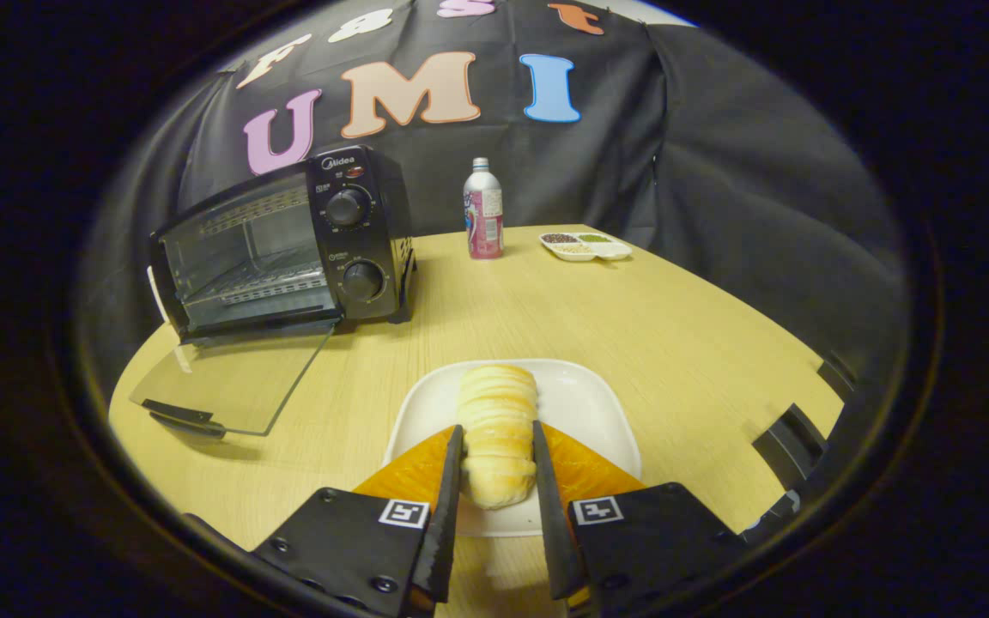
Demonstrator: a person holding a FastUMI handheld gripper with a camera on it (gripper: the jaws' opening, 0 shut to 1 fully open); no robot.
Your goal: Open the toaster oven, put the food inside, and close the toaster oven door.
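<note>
A pale, ridged bread roll (497,403) lies lengthwise on a white plate (589,412) on the wooden table. My gripper (497,429) has one finger on each side of the roll's near half, and both black fingers press against its sides. Beyond the plate to the left stands a black toaster oven (348,240). Its glass door (237,382) is folded down flat toward me, with the handle at the front edge. Inside the oven cavity I see a wire rack (267,287).
A silver and pink bottle (483,210) stands at the back of the table (675,343), right of the oven. Beside it is a small white divided dish (586,246) with grains. Black chair parts (791,438) show past the table's right edge.
</note>
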